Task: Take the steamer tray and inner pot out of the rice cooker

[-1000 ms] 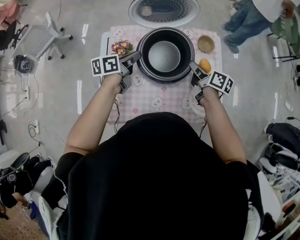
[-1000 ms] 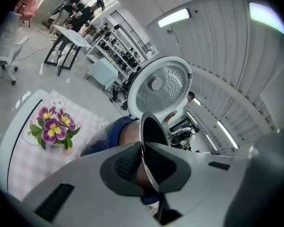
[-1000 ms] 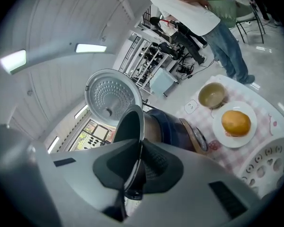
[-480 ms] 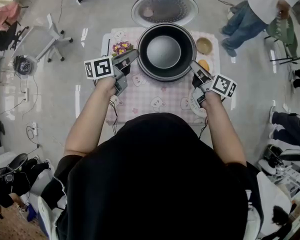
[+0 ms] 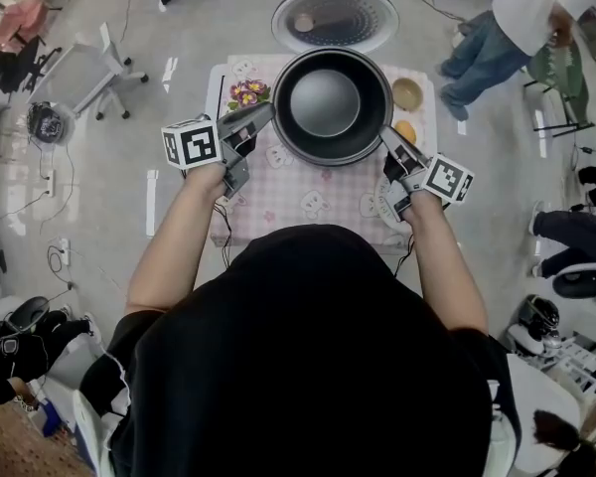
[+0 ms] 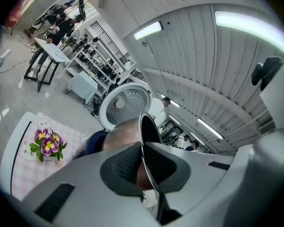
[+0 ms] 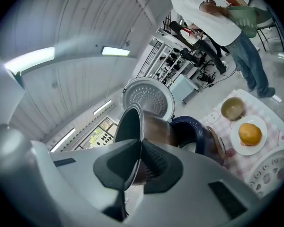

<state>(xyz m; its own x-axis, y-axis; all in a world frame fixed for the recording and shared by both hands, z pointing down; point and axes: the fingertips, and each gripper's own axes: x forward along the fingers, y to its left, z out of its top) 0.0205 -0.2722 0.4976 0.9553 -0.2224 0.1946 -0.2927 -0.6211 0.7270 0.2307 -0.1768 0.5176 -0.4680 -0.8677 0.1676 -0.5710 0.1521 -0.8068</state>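
Since inner pot (image 5: 325, 102) is big, I pinch rim both sides, left claw (image 5: 269, 112) and right claw (image 5: 383, 131) shut tight on it, so pot hangs flat over rice cooker (image 7: 193, 129).

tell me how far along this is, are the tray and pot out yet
Done: a white perforated tray, apparently the steamer tray, lies on the tablecloth. In hand: the left gripper and right gripper are both shut on the rim of the inner pot, holding it above the navy cooker body. Left: setting the pot down.

Head cam overhead, side cams share pot (image 5: 326, 104)
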